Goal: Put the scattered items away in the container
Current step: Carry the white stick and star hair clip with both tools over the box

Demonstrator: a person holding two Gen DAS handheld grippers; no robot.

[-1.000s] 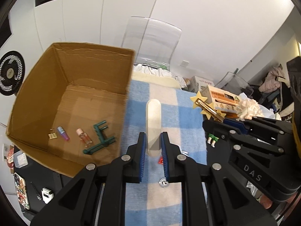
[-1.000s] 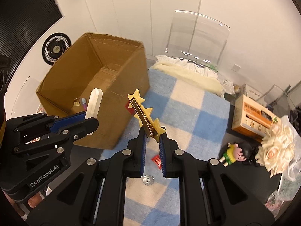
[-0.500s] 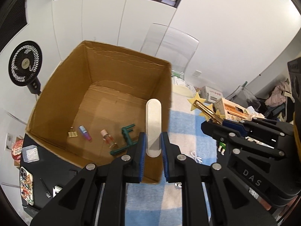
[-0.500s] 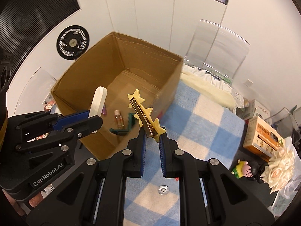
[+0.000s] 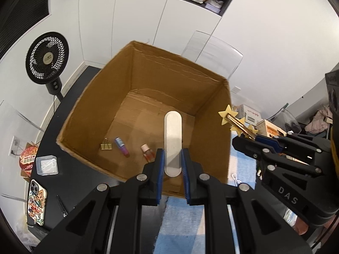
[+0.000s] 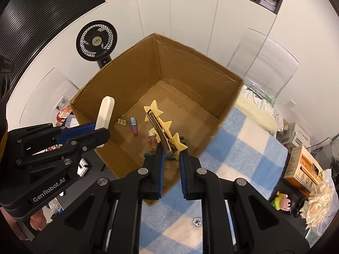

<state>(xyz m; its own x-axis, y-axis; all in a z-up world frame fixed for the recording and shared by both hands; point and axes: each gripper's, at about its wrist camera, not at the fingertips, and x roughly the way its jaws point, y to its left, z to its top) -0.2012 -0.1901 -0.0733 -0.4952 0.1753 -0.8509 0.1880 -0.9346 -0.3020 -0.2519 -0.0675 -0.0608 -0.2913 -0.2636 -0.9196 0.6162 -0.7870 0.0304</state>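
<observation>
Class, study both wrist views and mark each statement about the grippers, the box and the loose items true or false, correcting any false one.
1. The left gripper holds a white oblong piece. True.
2. The right gripper is empty. False: it grips a gold star hair clip.
3. The cardboard box is empty. False: a binder clip and two small bottles lie inside.
4. A black fan stands beyond the box. True.
5. The phone lies inside the box. False: it lies outside, on the dark table.
</observation>
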